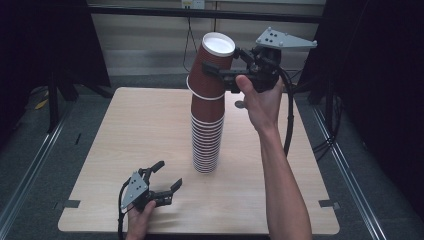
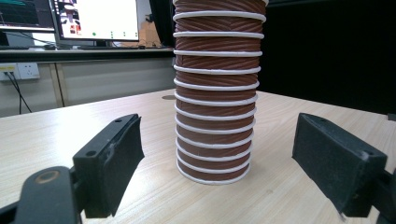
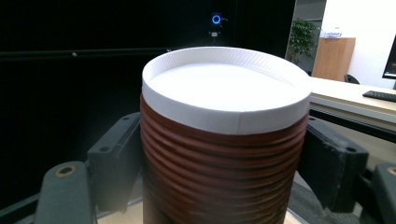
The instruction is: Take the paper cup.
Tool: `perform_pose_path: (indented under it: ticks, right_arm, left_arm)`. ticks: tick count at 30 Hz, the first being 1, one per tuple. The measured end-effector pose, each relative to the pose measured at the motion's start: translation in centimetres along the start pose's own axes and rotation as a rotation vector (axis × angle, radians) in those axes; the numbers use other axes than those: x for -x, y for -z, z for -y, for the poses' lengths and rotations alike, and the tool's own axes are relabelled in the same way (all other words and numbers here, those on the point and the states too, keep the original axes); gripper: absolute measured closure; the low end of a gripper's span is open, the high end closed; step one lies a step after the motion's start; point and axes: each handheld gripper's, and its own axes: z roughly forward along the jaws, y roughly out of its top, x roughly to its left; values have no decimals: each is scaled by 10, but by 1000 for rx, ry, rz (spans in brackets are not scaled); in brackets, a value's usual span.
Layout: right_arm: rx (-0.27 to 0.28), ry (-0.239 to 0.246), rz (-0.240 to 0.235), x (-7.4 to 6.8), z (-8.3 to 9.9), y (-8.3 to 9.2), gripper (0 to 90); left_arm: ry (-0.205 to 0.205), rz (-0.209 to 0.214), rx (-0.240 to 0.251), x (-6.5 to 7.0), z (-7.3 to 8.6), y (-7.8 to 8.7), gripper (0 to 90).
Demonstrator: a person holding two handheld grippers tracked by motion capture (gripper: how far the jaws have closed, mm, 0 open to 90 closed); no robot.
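You're clamping the right gripper point(image 1: 227, 75) on the top cup point(image 1: 216, 65) at its 3 o'clock side; thin paper, so squeeze lightly mid-wall; left gripper point(image 1: 167, 176) is idling, jaws apart.

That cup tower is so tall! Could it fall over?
It might. The right claw grips the top cup, which sits tilted on the stack; a sideways pull could topple it. Cups below may stick and lift along. The left claw is open and apart from the stack, so nothing steadies the base.
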Motion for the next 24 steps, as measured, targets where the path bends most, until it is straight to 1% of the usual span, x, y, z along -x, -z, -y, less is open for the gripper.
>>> perform_pose_path:
  ticks: [1,4,7,10,15,22,24]
  right_arm:
    - [2,0,1,0,0,1,217]
    - [34,-5,1,0,-1,3,218]
    - [40,-6,1,-1,-1,4,218]
    - [76,-13,3,-1,-1,7,219]
    - [92,-14,2,-1,-2,9,220]
    - [135,-19,0,-1,-4,16,221]
    - [137,-21,-2,-1,-4,16,221]
  left_arm:
    - [0,0,0,0,0,0,157]
    - [0,0,1,0,0,0,157]
    - [1,0,1,0,0,0,157]
    - [0,0,1,0,0,0,157]
    - [-1,0,-1,0,0,0,157]
    - [0,0,1,0,0,0,157]
    - [0,0,1,0,0,0,157]
